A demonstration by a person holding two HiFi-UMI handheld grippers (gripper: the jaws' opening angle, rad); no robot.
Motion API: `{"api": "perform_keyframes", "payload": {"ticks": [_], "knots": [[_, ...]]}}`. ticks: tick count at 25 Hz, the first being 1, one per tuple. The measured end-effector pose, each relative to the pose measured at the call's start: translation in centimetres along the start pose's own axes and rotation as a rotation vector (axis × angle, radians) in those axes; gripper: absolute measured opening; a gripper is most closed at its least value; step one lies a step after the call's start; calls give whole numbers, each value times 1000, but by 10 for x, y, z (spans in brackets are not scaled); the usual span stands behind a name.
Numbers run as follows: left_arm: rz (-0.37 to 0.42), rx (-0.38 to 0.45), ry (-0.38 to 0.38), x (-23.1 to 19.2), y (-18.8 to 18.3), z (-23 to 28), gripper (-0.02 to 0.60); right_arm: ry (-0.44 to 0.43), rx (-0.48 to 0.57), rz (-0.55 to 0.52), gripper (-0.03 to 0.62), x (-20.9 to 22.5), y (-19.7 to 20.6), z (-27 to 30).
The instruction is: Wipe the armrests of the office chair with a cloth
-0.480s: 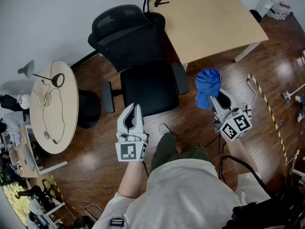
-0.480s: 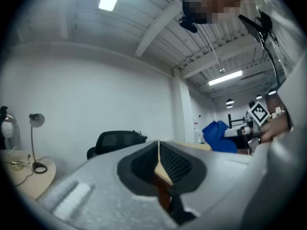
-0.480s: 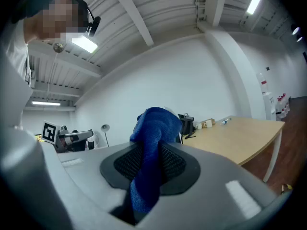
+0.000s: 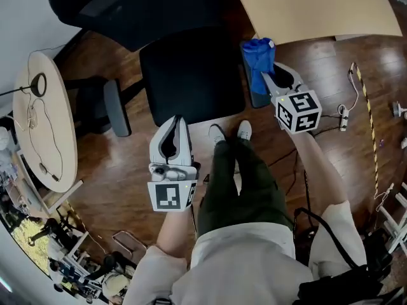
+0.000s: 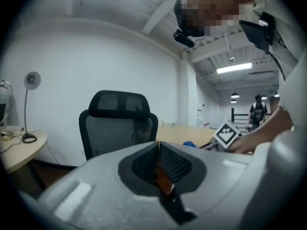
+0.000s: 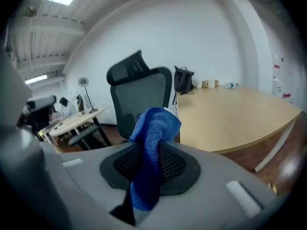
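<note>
Above the armrest (image 4: pixel 257 98) of the black office chair (image 4: pixel 191 75), seen only in head view, your right gripper (image 4: pixel 267 76) clamps a blue cloth (image 4: pixel 257 54); left gripper (image 4: pixel 177 121) jaws meet, empty.

Left hand-held gripper (image 4: pixel 177 121) jaws together, seemingly empty; right hand-held gripper (image 4: pixel 271 81) clamping cloth (image 4: pixel 257 53).

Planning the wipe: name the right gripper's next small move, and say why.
Probably lower the blue cloth onto the armrest and draw it along. The right gripper is shut on it directly over that armrest; contact isn't clear.
</note>
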State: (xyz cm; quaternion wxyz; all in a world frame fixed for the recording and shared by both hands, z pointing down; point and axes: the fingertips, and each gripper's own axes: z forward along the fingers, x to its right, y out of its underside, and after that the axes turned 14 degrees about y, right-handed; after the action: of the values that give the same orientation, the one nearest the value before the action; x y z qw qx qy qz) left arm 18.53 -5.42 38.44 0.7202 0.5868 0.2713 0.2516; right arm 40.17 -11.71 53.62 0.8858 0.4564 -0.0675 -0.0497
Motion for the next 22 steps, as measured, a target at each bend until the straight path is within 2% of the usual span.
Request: {"api": "perform_keyframes", "payload": {"ticks": [4, 7, 10, 15, 17, 18, 20, 22], "knots": [[-52, -24, 26, 4, 29, -4, 2, 55, -242, -135, 87, -8, 38, 78], [-84, -41, 28, 10, 37, -14, 2, 65, -302, -169, 87, -3, 48, 91], [-97, -49, 23, 13, 40, -22, 2, 12, -317, -171, 87, -8, 61, 62], [-101, -41, 9, 7, 35, -20, 2, -34, -318, -126, 87, -23, 119, -41], [-105, -34, -3, -1, 34, -23, 2, -63, -239, -58, 87, -33, 119, -64], [-105, -31, -10, -6, 32, -25, 1, -91, -157, -24, 87, -41, 100, -72], [-104, -24, -26, -12, 23, -33, 2, -154, 96, 35, 87, -54, 34, -96], [-102, -11, -47, -15, 0, -46, 0, -209, 370, 77, 87, -68, -52, -141]]}}
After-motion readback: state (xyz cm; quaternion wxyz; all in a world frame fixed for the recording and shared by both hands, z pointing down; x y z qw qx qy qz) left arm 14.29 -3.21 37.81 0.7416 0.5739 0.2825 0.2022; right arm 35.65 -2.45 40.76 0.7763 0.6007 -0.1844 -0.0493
